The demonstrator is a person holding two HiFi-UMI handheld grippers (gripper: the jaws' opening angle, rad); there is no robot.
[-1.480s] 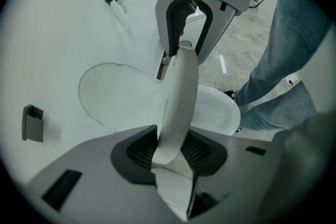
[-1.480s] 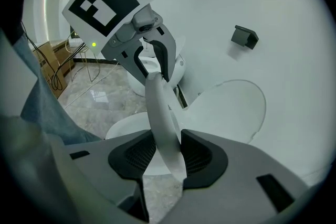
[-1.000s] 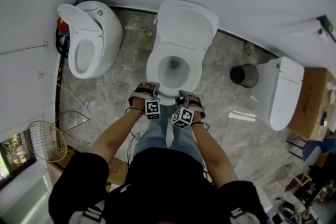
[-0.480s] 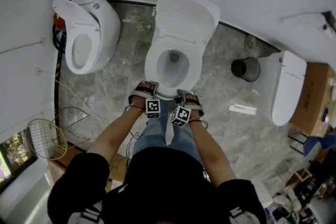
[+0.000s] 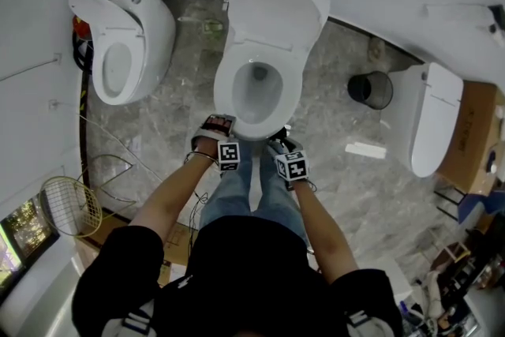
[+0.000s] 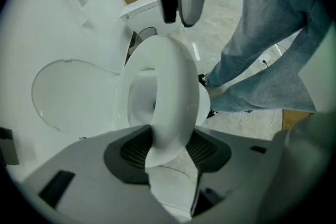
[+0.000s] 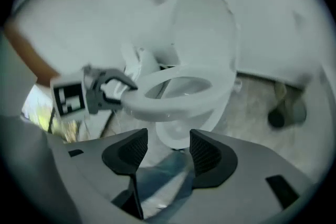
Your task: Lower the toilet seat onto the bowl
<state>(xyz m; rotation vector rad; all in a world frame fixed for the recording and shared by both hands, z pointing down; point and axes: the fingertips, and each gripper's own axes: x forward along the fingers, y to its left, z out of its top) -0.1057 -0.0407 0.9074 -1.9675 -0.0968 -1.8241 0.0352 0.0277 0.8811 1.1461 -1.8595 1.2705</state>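
The toilet seat [image 5: 228,97] lies lowered over the bowl [image 7: 178,131]. Whether it is fully seated cannot be told. The lid [image 5: 272,8] stands upright.

Handling (judged): rigid, light, smooth plastic, hinged at the rear. It is likely slippery and will slam if dropped. Take hold at the front rim, farthest from the hinge.

Left tongs [image 6: 168,152]: partly open, jaws just been opening, loosely bracketing the seat's front rim.

Right tongs [image 7: 167,150]: wide apart, jaws just been opening, empty.

The bowl holds a little water. The contents of the dark waste bin [image 5: 369,89] are not discernible.
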